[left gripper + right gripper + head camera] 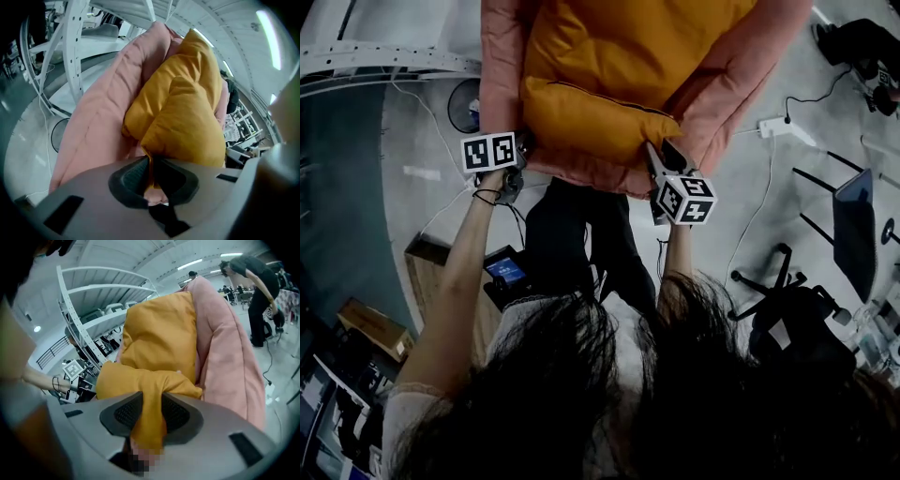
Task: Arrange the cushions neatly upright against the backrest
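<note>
A puffy orange cushion lies on a pink padded seat at the top of the head view. My left gripper is at the cushion's near left corner. In the left gripper view its jaws are shut on a thin fold of the orange cushion, with the pink seat beside it. My right gripper is at the near right corner. Its jaws are shut on a thicker bunch of the orange cushion, next to the pink seat.
Cables and a white power strip lie on the grey floor at right, near a black office chair. A round fan stands left of the seat. A white shelf rack rises behind. A person bends over in the background.
</note>
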The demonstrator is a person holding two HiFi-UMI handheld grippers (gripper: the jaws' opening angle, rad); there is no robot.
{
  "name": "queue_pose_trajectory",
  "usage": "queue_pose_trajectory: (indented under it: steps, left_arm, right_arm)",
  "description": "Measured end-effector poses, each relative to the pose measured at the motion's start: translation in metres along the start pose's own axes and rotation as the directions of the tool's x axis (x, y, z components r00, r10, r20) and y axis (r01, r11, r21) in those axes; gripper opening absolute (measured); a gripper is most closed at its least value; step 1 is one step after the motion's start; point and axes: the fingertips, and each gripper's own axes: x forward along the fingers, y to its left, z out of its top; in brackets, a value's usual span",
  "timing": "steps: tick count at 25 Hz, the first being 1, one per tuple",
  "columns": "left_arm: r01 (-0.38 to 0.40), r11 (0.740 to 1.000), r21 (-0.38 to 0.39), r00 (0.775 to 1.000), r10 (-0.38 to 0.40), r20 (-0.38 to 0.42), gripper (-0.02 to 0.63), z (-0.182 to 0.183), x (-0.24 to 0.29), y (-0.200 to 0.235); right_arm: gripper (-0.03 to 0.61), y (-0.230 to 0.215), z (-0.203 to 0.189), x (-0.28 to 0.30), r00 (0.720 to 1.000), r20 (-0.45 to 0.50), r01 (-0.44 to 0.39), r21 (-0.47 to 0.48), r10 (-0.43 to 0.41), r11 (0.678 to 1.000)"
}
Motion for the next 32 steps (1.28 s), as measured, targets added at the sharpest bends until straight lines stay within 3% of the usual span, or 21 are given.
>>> queue_pose_trajectory:
  steps: [3,5,11,15,18,23,28,32]
  left_arm:
    - [-0.045,0.999,-0.025,0.999,0.044,-0.031,0.044,-0.003,0.018,0.023]
    - [-0.084,0.996,0.001,0.993,0.084,-0.081,0.044,-0.007,0.033,0.032]
    - [-0.209,0.972,0.107,0.940,0.230,-0.254,0.044,-0.015,0.066,0.057]
    - [-0.252,0.966,0.053,0.923,0.257,-0.287,0.041,-0.007,0.086,0.068]
    - [-0.285,0.957,0.062,0.915,0.290,-0.280,0.041,-0.006,0.095,0.075]
    - [-0.239,0.965,0.112,0.939,0.259,-0.225,0.041,-0.004,0.087,0.064]
    - [-0.165,0.963,0.213,0.952,0.212,-0.223,0.043,-0.021,0.073,0.054]
    - [-0.170,0.971,0.167,0.964,0.199,-0.175,0.046,-0.033,0.042,0.045]
  right_arm:
    - [0.137,-0.006,-0.014,0.025,0.996,-0.073,0.041,-0.046,-0.044,0.998]
    - [0.137,-0.015,-0.024,0.036,0.987,-0.142,0.065,-0.093,-0.078,0.994]
    - [0.137,-0.027,-0.053,0.060,0.936,-0.329,0.058,-0.201,-0.123,0.978]
    - [0.140,-0.035,-0.051,0.090,0.912,-0.388,0.047,-0.225,-0.134,0.973]
    - [0.155,-0.041,-0.058,0.104,0.890,-0.440,0.020,-0.230,-0.122,0.973]
    - [0.167,-0.043,-0.062,0.096,0.901,-0.419,0.018,-0.232,-0.117,0.973]
    - [0.174,-0.044,-0.065,0.070,0.902,-0.384,0.122,-0.214,-0.198,0.969]
    - [0.225,-0.041,-0.058,0.046,0.920,-0.325,0.169,-0.181,-0.221,0.969]
